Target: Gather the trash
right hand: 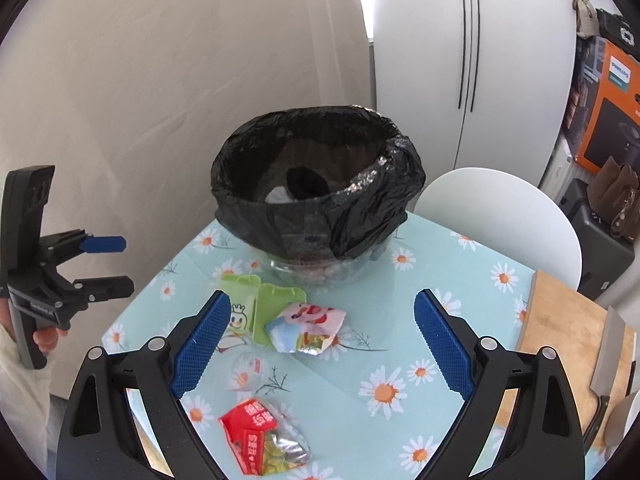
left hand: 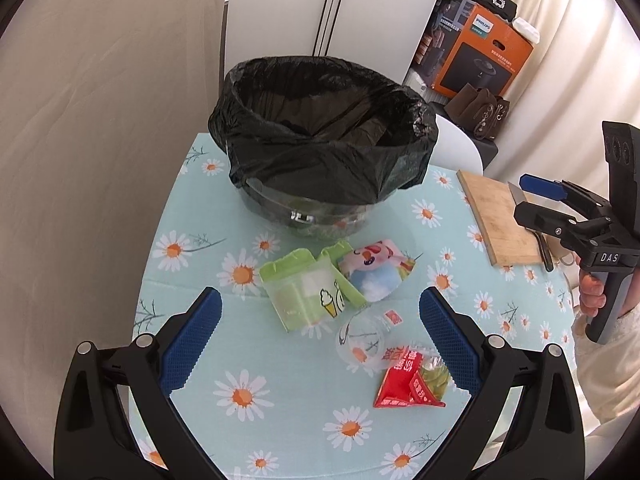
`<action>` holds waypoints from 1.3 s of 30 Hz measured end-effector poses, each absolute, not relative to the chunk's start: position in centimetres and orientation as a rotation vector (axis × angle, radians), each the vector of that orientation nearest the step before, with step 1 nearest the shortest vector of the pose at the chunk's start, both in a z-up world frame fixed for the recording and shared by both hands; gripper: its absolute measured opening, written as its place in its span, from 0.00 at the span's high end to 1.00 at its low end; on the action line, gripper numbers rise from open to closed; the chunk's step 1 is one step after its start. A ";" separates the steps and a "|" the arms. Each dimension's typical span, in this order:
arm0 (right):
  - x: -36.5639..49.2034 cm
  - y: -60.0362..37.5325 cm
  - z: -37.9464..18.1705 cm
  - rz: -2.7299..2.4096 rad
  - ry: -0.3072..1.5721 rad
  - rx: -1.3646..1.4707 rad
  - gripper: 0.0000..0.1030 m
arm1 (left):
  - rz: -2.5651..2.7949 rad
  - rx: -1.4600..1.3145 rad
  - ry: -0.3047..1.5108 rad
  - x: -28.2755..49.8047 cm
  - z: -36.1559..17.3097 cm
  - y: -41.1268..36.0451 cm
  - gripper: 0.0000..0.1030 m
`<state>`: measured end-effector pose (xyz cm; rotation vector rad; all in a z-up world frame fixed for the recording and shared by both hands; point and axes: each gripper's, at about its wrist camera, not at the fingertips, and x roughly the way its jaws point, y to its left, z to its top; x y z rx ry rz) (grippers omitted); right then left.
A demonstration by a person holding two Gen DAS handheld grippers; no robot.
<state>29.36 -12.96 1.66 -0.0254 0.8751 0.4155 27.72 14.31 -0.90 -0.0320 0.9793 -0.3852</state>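
Both the left gripper (left hand: 320, 320) and right gripper (right hand: 322, 332) gape empty; green carton (left hand: 304, 292), red wrapper (left hand: 408, 380) and what seems a clear cup (left hand: 362, 340) lie between their fingers

Home dining corner: daisy tablecloth (left hand: 240, 396), cutting board (left hand: 496, 220), fridge (right hand: 460, 60)

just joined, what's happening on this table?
A person holds the left gripper and right gripper, jaws open and empty, over a daisy tablecloth. Nothing is picked up yet: the green carton, cartoon wrapper, clear cup and red packet lie before the bag-lined bin.
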 end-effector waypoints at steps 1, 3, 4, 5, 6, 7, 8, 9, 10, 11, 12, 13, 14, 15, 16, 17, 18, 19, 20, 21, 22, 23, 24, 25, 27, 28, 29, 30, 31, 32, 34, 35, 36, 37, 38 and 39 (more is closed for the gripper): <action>29.0 -12.9 1.3 0.422 0.881 -0.033 0.14 | -0.376 -0.034 0.986 27.2 -1.3 14.3 0.06; 28.2 -12.9 0.5 0.437 0.890 -0.051 0.14 | -0.360 -0.032 0.998 26.2 -1.9 14.2 0.06; 27.8 -12.9 0.2 0.446 0.893 -0.060 0.14 | -0.357 -0.031 1.001 25.6 -2.3 14.2 0.06; 27.5 -12.9 -0.2 0.456 0.896 -0.067 0.14 | -0.355 -0.032 1.003 25.1 -2.6 14.1 0.06; 27.1 -12.9 -0.6 0.467 0.901 -0.074 0.14 | -0.353 -0.034 1.008 24.6 -2.9 14.1 0.06; 26.8 -13.0 -1.0 0.477 0.905 -0.079 0.14 | -0.351 -0.035 1.011 24.2 -3.2 14.1 0.06; 26.5 -13.0 -1.4 0.483 0.910 -0.081 0.14 | -0.353 -0.035 1.019 23.8 -3.5 14.1 0.06; 26.2 -13.1 -1.8 0.485 0.915 -0.081 0.14 | -0.353 -0.032 1.029 23.5 -3.8 14.1 0.06; 26.0 -13.1 -2.1 0.485 0.920 -0.080 0.14 | -0.350 -0.023 1.037 23.2 -4.2 14.0 0.06; 25.8 -13.1 -2.5 0.486 0.927 -0.079 0.14 | -0.349 -0.013 1.042 23.0 -4.5 14.0 0.06; 25.5 -13.2 -2.9 0.486 0.935 -0.082 0.14 | -0.349 -0.003 1.046 22.8 -4.7 13.9 0.06; 25.4 -13.2 -3.2 0.483 0.942 -0.085 0.14 | -0.350 0.004 1.051 22.7 -5.0 13.8 0.06; 25.3 -13.3 -3.5 0.479 0.947 -0.086 0.14 | -0.349 0.012 1.053 22.7 -5.3 13.7 0.06; 25.1 -13.4 -3.8 0.473 0.951 -0.087 0.14 | -0.353 0.021 1.052 22.6 -5.6 13.6 0.06; 24.9 -13.5 -4.1 0.467 0.957 -0.084 0.14 | -0.361 0.031 1.052 22.7 -5.8 13.5 0.06; 24.8 -13.6 -4.5 0.457 0.968 -0.074 0.14 | -0.369 0.041 1.053 22.8 -6.1 13.4 0.06; 24.6 -13.7 -4.9 0.445 0.983 -0.060 0.14 | -0.379 0.056 1.054 22.9 -6.4 13.2 0.06; 24.4 -13.7 -5.3 0.437 0.996 -0.051 0.14 | -0.390 0.074 1.056 23.1 -6.7 13.0 0.06; 24.1 -13.7 -5.6 0.425 1.005 -0.048 0.14 | -0.406 0.093 1.058 23.3 -7.1 12.8 0.06; 23.9 -13.7 -5.9 0.411 1.016 -0.051 0.14 | -0.421 0.109 1.060 23.5 -7.4 12.7 0.06; 23.6 -13.6 -6.2 0.402 1.026 -0.059 0.14 | -0.435 0.124 1.064 23.9 -7.7 12.6 0.06; 23.3 -13.6 -6.5 0.393 1.037 -0.067 0.14 | -0.450 0.133 1.069 24.2 -8.1 12.6 0.06; 22.9 -13.5 -6.8 0.380 1.048 -0.075 0.14 | -0.462 0.142 1.068 24.6 -8.3 12.6 0.06; 22.5 -13.5 -7.1 0.370 1.059 -0.076 0.14 | -0.472 0.151 1.063 25.0 -8.5 12.6 0.06; 21.9 -13.5 -7.7 0.348 1.087 -0.055 0.14 | -0.511 0.162 1.060 25.8 -9.0 12.8 0.06; 21.6 -13.5 -8.0 0.336 1.099 -0.048 0.14 | -0.532 0.169 1.058 26.2 -9.2 12.9 0.06; 21.3 -13.5 -8.3 0.319 1.108 -0.046 0.14 | -0.550 0.182 1.054 26.6 -9.4 13.0 0.06; 20.9 -13.4 -8.7 0.298 1.117 -0.046 0.14 | -0.565 0.198 1.053 27.0 -9.6 13.0 0.06; 20.6 -13.3 -9.0 0.280 1.126 -0.043 0.14 | -0.585 0.214 1.054 27.4 -9.9 13.1 0.06; 20.4 -13.3 -9.3 0.259 1.136 -0.036 0.14 | -0.603 0.229 1.058 27.8 -10.2 13.1 0.06; 19.8 -13.2 -10.1 0.220 1.164 -0.003 0.14 | -0.629 0.269 1.061 28.4 -10.7 13.1 0.06; 19.5 -13.1 -10.4 0.205 1.174 0.012 0.14 | -0.644 0.289 1.058 28.7 -10.9 13.1 0.06; 19.3 -13.0 -10.8 0.185 1.185 0.022 0.14 | -0.656 0.308 1.054 28.9 -11.0 13.2 0.06; 19.0 -12.8 -11.1 0.166 1.194 0.028 0.14 | -0.666 0.325 1.051 29.2 -11.2 13.2 0.06; 18.8 -12.7 -11.5 0.149 1.202 0.033 0.14 | -0.680 0.336 1.048 29.5 -11.3 13.3 0.06; 18.6 -12.5 -11.8 0.131 1.211 0.043 0.14 | -0.697 0.344 1.046 29.8 -11.4 13.3 0.06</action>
